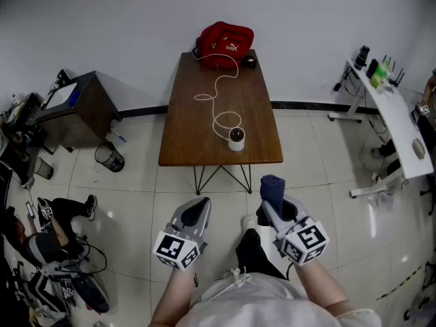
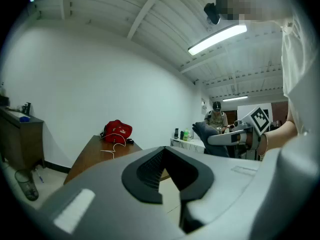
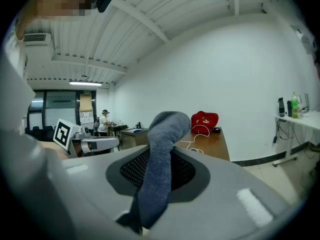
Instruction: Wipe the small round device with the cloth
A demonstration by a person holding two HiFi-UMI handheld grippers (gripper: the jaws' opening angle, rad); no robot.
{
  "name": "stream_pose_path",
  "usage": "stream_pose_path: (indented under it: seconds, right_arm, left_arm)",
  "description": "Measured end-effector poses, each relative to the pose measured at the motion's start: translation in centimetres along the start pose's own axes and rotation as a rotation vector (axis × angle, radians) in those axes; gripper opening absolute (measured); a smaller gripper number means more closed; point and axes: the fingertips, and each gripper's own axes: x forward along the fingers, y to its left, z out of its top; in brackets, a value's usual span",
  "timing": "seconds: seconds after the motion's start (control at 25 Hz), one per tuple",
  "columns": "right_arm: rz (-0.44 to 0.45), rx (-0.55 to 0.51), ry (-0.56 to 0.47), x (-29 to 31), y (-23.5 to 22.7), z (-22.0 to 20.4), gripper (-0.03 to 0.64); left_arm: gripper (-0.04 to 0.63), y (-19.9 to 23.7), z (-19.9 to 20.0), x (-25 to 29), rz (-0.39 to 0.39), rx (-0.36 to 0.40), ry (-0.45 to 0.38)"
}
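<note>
My right hand-held gripper (image 1: pixel 274 208) clamps the cloth (image 1: pixel 272 186), a soft, light fold standing floppy from its jaws; my left hand-held gripper (image 1: pixel 197 210) is clenched on nothing. Both hang short of the bench (image 1: pixel 191 138), open floor (image 1: pixel 136 203) around. The small round device (image 1: pixel 236 139) sits near the bench's front edge: probably light, smooth, apt to slide, best steadied by its sides. Its white cable (image 1: pixel 219 104) trails to the red bag (image 1: pixel 225 43) at the bench's far end
</note>
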Motion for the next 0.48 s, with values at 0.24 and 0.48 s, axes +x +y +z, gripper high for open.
stream_pose_path:
  seconds: [0.24,0.48]
  right_arm:
    - [0.033,-0.012,0.012,6.9,-9.1,2.6,0.094]
    - [0.097,-0.024,0.044,13.9,-18.1,5.1,0.095]
  left_arm:
    - [0.006,3.4,1.8,11.0,-0.055,-0.004,-0.041]
    - [0.006,7.9,2.5,21.0,0.004,0.004,-0.005]
